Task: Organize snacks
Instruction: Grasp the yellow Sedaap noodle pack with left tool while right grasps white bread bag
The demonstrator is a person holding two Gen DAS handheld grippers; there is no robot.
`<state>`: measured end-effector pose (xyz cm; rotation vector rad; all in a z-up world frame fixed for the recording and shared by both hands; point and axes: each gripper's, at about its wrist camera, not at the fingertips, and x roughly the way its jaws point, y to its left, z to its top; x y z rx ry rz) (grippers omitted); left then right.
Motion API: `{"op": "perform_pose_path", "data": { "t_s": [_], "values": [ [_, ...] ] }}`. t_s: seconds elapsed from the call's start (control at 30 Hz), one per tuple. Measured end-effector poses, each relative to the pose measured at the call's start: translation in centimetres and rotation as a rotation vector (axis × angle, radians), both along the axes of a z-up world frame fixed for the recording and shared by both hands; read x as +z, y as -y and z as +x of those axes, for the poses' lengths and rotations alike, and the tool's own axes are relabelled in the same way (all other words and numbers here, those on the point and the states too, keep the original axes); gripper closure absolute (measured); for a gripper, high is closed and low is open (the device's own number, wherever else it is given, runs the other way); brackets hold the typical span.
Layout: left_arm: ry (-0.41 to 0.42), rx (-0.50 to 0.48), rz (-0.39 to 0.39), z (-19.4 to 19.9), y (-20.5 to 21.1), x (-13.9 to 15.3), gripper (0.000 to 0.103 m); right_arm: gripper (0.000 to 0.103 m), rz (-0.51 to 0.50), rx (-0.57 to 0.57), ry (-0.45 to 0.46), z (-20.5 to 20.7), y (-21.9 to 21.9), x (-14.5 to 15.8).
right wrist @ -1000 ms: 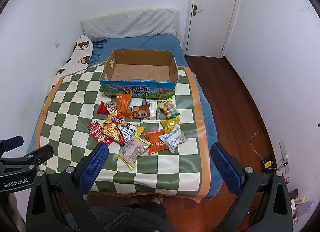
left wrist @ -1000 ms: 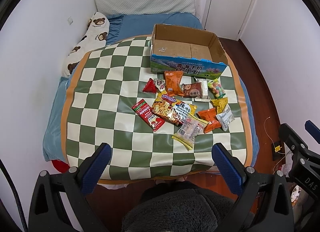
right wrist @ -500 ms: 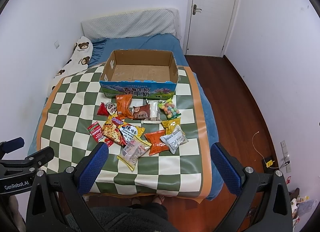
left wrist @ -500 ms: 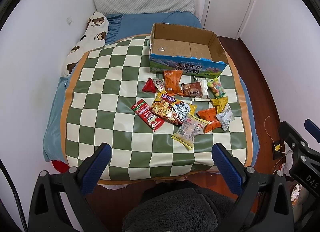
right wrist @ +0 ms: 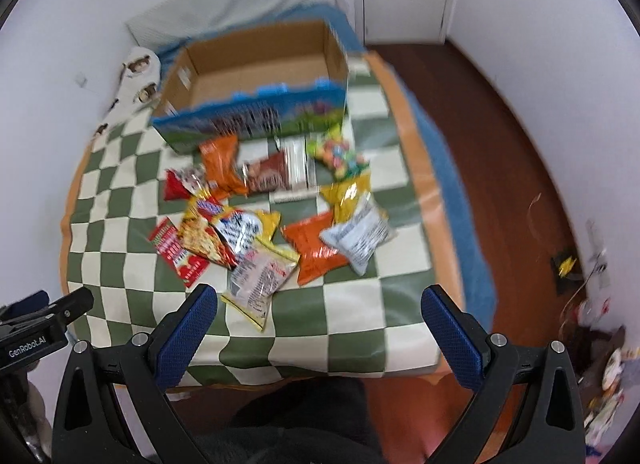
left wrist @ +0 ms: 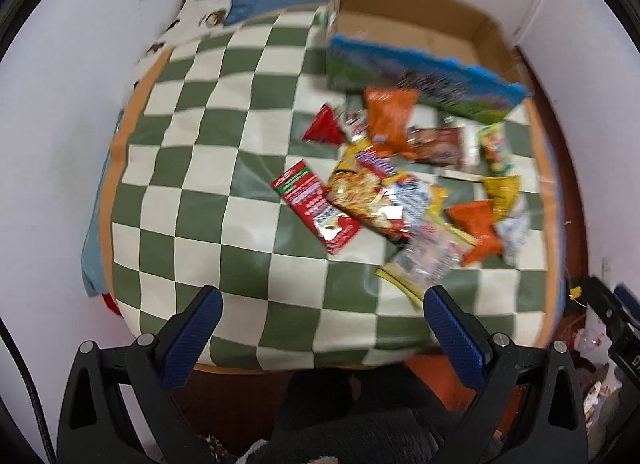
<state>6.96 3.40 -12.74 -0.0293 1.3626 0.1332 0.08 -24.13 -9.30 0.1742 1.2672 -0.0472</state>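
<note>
Motion smears both views: print on the box (right wrist: 256, 119) and snack packets (left wrist: 404, 199) is unreadable.

Snack packets (right wrist: 264, 219) on mat (right wrist: 360, 316), box (right wrist: 256, 91) just behind, pillow (right wrist: 236, 3) farther back.

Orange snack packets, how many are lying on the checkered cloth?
2. One orange packet lies just in front of the cardboard box; the other orange packet lies nearer the camera, beside the white packet. Overlapping snacks may hide more.
</note>
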Motion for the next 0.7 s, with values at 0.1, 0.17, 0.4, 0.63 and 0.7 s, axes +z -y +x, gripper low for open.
{"op": "perform_pose_path", "data": {
  "t_s": [0.1, 0.17, 0.4, 0.63, 0.7],
  "values": [
    [-0.087, 0.053, -0.011, 1.7, -1.3, -4.2, 0.000, 0.000, 0.091, -0.032, -0.090, 2.0, -0.2, -5.4],
    [-0.134, 0.092, -0.012, 2.4, -2.1, -6.6, 0.000, 0.000, 0.136, -0.052, -0.148, 3.1, -1.2, -9.0],
    [-0.232, 0.176, -0.010, 4.2, -4.0, -12.2, 0.000, 0.003, 0.201, -0.112, -0.284, 6.0, -6.1, -17.6],
    [-0.264, 0.227, -0.010, 5.2, -5.0, -14.0, 0.000, 0.015, 0.154, -0.117, -0.376, 8.3, -10.6, -23.5],
    [-0.261, 0.240, -0.024, 5.9, -5.2, -14.1, 0.000, 0.030, 0.155, -0.092, -0.391, 8.3, -10.9, -24.4]
  ]
}}
